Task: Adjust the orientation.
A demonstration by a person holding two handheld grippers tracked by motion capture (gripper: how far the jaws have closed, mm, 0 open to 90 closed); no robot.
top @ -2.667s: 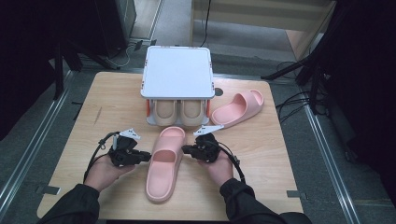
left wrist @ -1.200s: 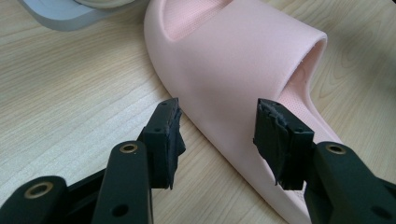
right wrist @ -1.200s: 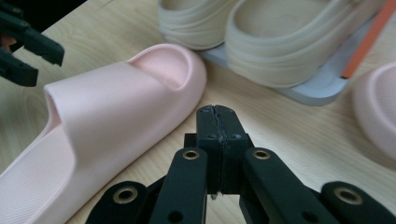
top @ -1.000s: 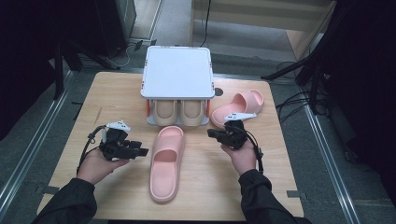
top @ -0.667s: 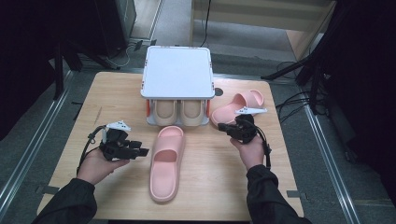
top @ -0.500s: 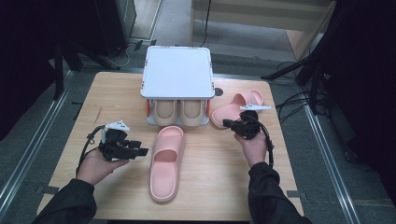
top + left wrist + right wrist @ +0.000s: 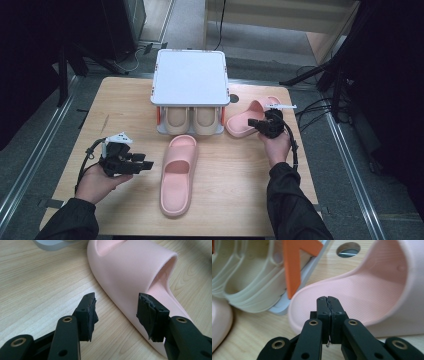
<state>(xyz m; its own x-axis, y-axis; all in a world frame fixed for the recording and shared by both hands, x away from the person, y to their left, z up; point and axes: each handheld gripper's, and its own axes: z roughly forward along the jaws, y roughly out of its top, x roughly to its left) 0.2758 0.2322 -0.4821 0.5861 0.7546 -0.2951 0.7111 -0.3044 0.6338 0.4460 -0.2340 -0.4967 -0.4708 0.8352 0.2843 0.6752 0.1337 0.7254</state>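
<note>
Lying flat on the pale wooden table (image 7: 125,105), a pink foam slipper (image 7: 178,172) stretches lengthwise at the centre, its rounded toe band near the front of a small shoe rack (image 7: 190,80). The rack has a smooth white square top, orange side braces and a lower shelf holding a pair of ribbed beige slippers (image 7: 191,120), side by side.

The left gripper (image 7: 145,165) sits in the person's left hand just left of this slipper, pointing toward it. In the left gripper view its two black jaws stand wide apart with nothing between them, their pads rough and frayed; the slipper's thick, matte strap (image 7: 132,272) arches just ahead of them, and a finely dotted footbed shows beneath it.

A second pink slipper (image 7: 250,117) lies at an angle to the right of the rack, its heel end near the rack's corner. The right gripper (image 7: 253,122) is over its heel edge. In the right gripper view the black jaws are pressed fully together, pad against pad, in front of the slipper's ribbed footbed (image 7: 362,300); whether the tips touch the foam rim is hard to tell. An orange brace (image 7: 294,262) and the moulded beige soles (image 7: 244,277) appear beyond, and a round hole (image 7: 348,249) pierces the table.
</note>
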